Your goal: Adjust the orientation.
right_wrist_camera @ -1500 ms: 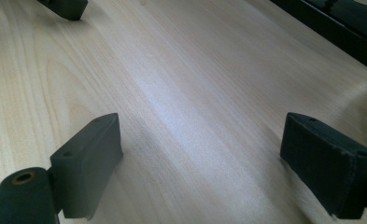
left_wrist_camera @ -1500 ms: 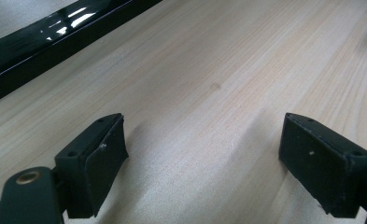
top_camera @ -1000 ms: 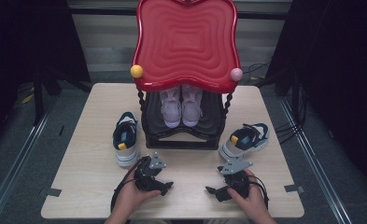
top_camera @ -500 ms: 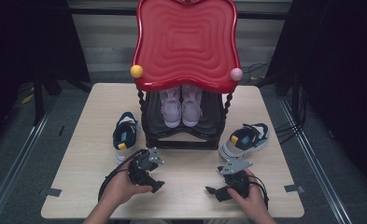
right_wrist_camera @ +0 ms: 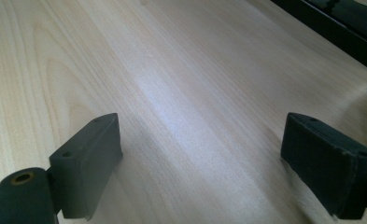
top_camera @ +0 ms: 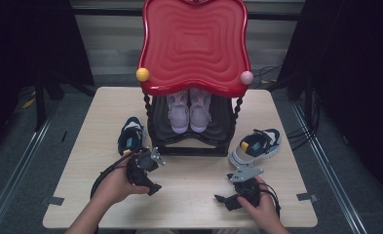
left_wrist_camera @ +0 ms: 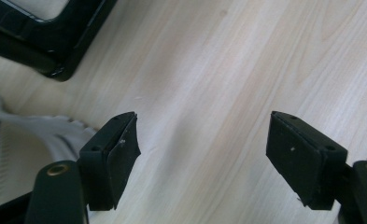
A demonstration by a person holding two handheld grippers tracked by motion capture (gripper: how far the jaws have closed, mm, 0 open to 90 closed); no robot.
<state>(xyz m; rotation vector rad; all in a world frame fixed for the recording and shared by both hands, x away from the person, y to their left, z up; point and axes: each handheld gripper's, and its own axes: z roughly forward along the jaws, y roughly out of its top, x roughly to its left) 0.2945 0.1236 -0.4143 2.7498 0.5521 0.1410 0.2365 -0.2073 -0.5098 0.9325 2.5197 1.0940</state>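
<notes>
A navy sneaker (top_camera: 130, 136) lies on the table left of the rack, and a white and navy sneaker (top_camera: 256, 146) lies right of it. My left gripper (top_camera: 143, 170) hovers just in front of the navy sneaker. Its jaws have just been closing a little and stand open (left_wrist_camera: 202, 154) over bare wood with nothing between them. That sneaker's white sole (left_wrist_camera: 31, 135) shows beside the left jaw. Near the front edge, my right gripper (top_camera: 228, 199) rests low, open (right_wrist_camera: 214, 163) and holding nothing.
A black shoe rack (top_camera: 189, 146) with a red wavy top (top_camera: 194, 44) stands at mid table; a pair of lilac shoes (top_camera: 189, 112) sits on its lower shelf. Its black base (left_wrist_camera: 41, 37) is close to the left gripper. Bare wood lies between the grippers.
My left gripper has lifted and drifted left toward the navy sneaker. The right gripper has stayed in place.
</notes>
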